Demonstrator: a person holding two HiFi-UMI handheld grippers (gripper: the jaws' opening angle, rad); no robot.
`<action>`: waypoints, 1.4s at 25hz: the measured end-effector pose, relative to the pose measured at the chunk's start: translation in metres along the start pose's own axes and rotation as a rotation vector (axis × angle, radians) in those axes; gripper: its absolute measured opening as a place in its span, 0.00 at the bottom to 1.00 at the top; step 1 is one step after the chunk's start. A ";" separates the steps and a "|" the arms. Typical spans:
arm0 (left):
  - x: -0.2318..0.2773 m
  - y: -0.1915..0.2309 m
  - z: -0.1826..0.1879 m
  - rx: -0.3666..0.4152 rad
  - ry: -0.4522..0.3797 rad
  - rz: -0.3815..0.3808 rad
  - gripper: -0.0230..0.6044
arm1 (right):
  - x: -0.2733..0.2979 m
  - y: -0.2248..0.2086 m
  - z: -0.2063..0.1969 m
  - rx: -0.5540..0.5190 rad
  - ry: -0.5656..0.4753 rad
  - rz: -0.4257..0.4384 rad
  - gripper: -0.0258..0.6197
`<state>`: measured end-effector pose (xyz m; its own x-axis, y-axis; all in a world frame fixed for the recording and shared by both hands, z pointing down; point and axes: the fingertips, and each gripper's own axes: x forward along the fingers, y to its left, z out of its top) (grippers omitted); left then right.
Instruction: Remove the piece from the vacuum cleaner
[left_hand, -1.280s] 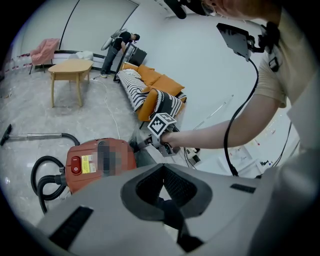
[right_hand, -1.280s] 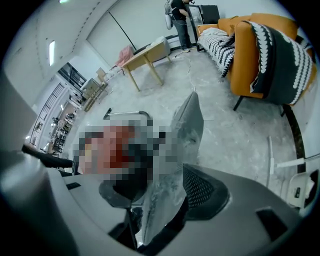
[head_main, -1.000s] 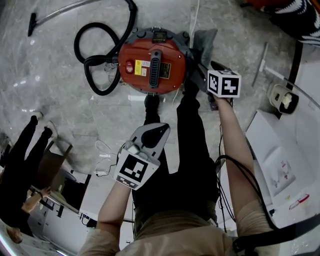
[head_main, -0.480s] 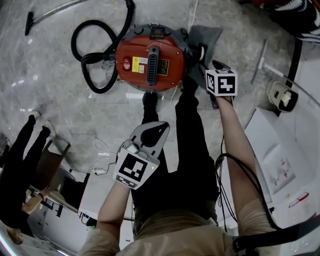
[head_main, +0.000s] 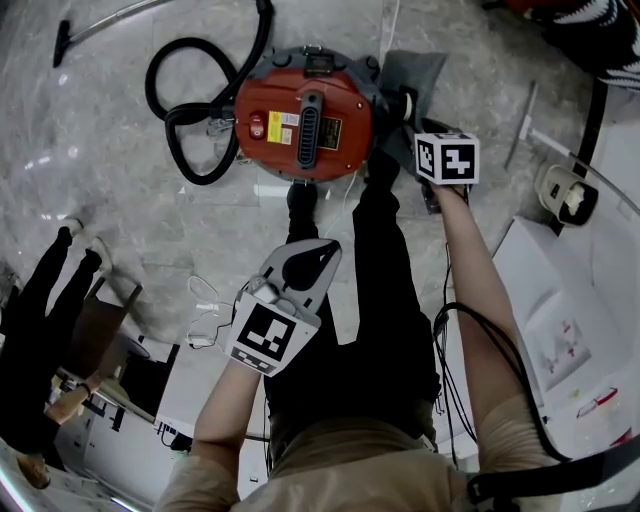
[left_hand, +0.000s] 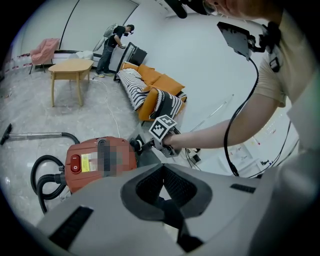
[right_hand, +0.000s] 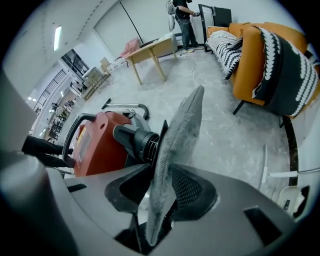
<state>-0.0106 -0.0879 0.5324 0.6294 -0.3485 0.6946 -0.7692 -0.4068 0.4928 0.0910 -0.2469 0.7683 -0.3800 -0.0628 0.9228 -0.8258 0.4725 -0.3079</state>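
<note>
A red vacuum cleaner (head_main: 300, 125) sits on the grey floor with its black hose (head_main: 190, 110) coiled to the left. A grey cloth dust bag (head_main: 412, 72) hangs off the black port (right_hand: 135, 140) on its right side. My right gripper (head_main: 408, 108) reaches in at that bag. In the right gripper view the bag (right_hand: 180, 130) stands edge-on between the closing jaws (right_hand: 162, 185), with a gap still showing on the left side. My left gripper (head_main: 322, 252) hangs back over the person's legs, shut (left_hand: 162, 172) and empty.
A long wand (head_main: 130, 20) lies at the far left, and a white bar (head_main: 520, 125) lies right of the bag. White furniture (head_main: 560, 310) stands at the right. An orange sofa (right_hand: 270, 60) and a wooden table (left_hand: 70, 67) stand further off. Loose cable (head_main: 205, 320) lies left of the legs.
My right gripper has crept slightly up toward the bag. The vacuum cleaner, the bag and my left gripper sit about where they were.
</note>
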 end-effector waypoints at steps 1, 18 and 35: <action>0.000 0.000 0.000 -0.003 -0.001 0.000 0.04 | 0.000 0.001 0.000 -0.009 0.005 -0.008 0.24; 0.003 -0.002 -0.004 -0.006 0.004 -0.010 0.04 | 0.006 -0.009 -0.007 -0.025 -0.059 0.005 0.14; 0.016 -0.010 -0.001 -0.009 0.000 -0.043 0.04 | 0.012 -0.008 -0.011 0.129 0.028 0.099 0.14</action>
<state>0.0073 -0.0881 0.5390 0.6622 -0.3309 0.6723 -0.7421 -0.4136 0.5275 0.0976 -0.2423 0.7847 -0.4518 0.0036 0.8921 -0.8325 0.3579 -0.4230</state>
